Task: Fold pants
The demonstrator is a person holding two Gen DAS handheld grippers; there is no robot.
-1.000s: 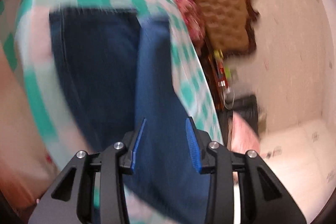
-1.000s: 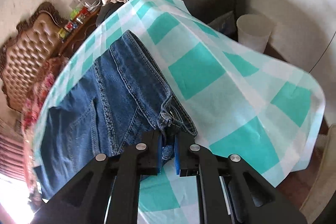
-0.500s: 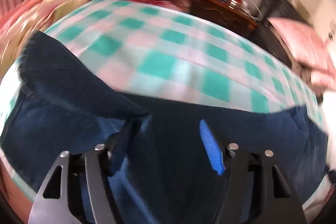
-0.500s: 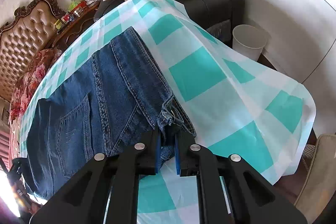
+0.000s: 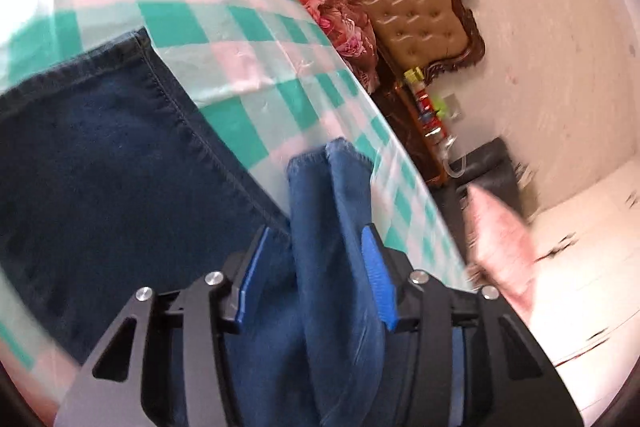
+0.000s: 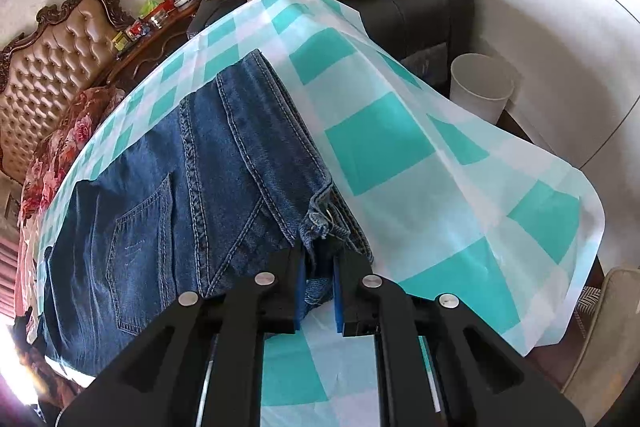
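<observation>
A: Jeans [image 6: 168, 187], dark blue, spread over the checked green-and-white cloth [image 6: 380, 143] on the table, back pocket up.

B: And the right gripper [image 6: 318, 291]?

A: Clamped tight on the waistband corner at the near edge of the jeans, denim pinched between its blue pads, right where the fabric meets the cloth.

B: Left side?

A: The left gripper [image 5: 316, 275] has a bunched fold of lighter denim running up between its fingers. The jaws are closing, but I can see a gap on each side of the fold, so the pads aren't pressing it.

B: Where's the rest of the jeans from there?

A: Dark leg [image 5: 100, 163] flat on the cloth to the left of that gripper, hem toward the far edge. Picture's blurry at the edges.
</observation>
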